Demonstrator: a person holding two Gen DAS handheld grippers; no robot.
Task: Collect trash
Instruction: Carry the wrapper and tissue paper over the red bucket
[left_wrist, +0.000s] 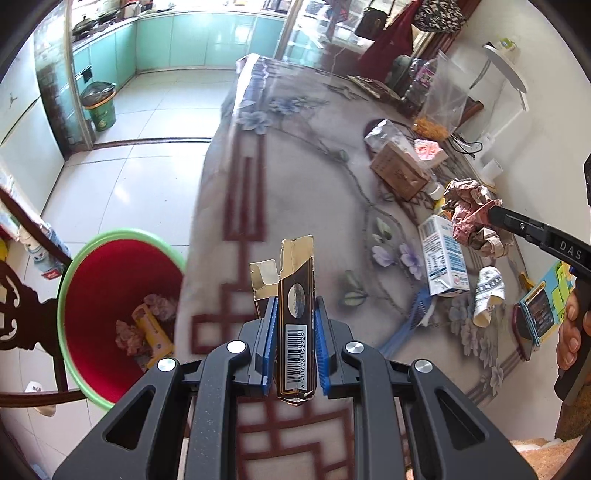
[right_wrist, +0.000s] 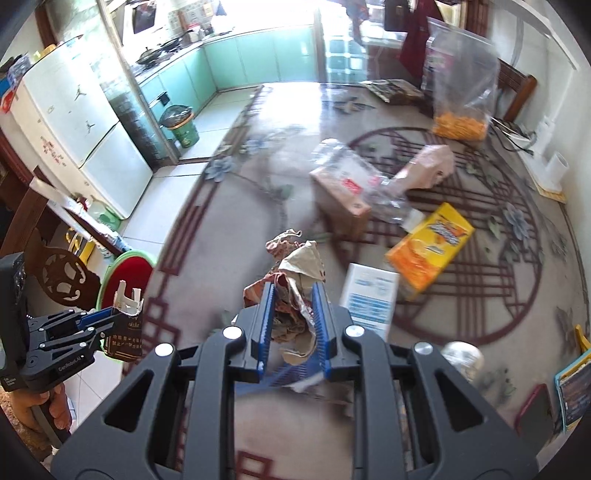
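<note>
A lived-in home: a table under a floral grey cloth (left_wrist: 295, 155) stands on a white tiled floor (left_wrist: 147, 122), beside an open kitchen with turquoise glossy cabinets (right_wrist: 258, 59), a white two-door fridge (right_wrist: 92, 122) and a green lined waste bin (left_wrist: 99, 107).

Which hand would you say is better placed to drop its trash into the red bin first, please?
Left, probably. The left gripper, shut on the cigarette box, is right beside the red bin; the right gripper, holding crumpled paper, is farther over the table.
</note>
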